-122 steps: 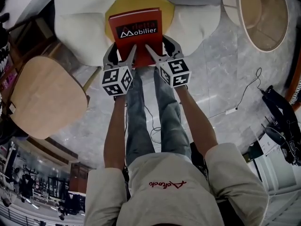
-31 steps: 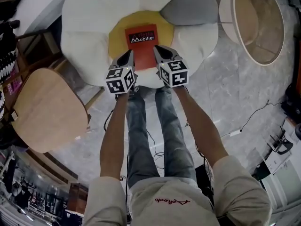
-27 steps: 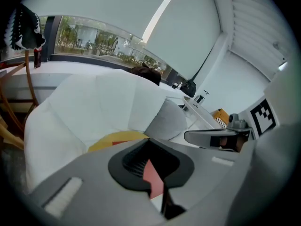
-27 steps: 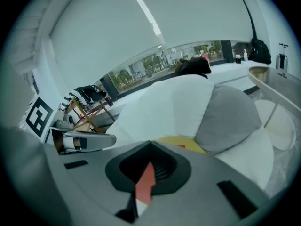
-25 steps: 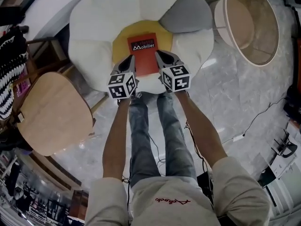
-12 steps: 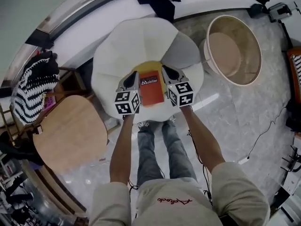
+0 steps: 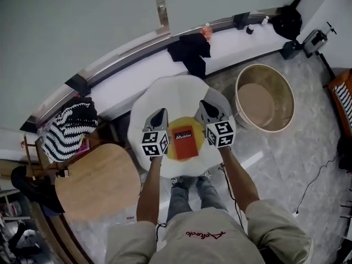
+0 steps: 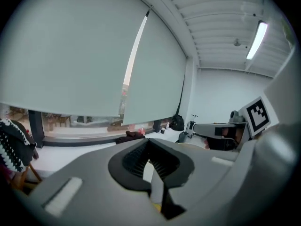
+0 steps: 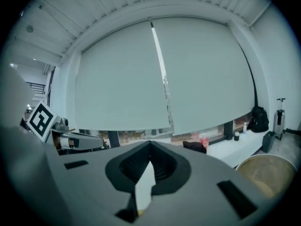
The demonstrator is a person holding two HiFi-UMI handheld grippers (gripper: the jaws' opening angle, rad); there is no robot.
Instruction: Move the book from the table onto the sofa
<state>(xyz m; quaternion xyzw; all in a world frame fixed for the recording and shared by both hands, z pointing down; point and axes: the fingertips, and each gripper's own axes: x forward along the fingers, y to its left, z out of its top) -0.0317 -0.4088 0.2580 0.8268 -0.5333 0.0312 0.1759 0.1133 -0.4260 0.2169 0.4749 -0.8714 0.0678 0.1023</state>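
The red book [image 7: 184, 142] lies flat on the yellow middle of the flower-shaped sofa [image 7: 165, 95], cover up. My left gripper [image 7: 159, 114] hovers above the book's left side and my right gripper [image 7: 206, 106] above its right side; neither touches it. Both are held high and roughly level, pointing at the window blinds. The left gripper view has the left gripper [image 8: 149, 142] shut with nothing between its pads. My right gripper [image 9: 149, 147] is likewise shut and empty in its own view.
A round wooden table [image 7: 99, 180] stands to the left of the sofa and a big round tub [image 7: 264, 98] to its right. A black garment [image 7: 190, 51] and a bottle [image 7: 207, 31] sit on the window ledge. A striped cloth [image 7: 69, 131] hangs at left.
Both grippers, earlier on the book's near edge, have let it go and risen well above the sofa. The book stays on the yellow centre. The head view now takes in the window wall.
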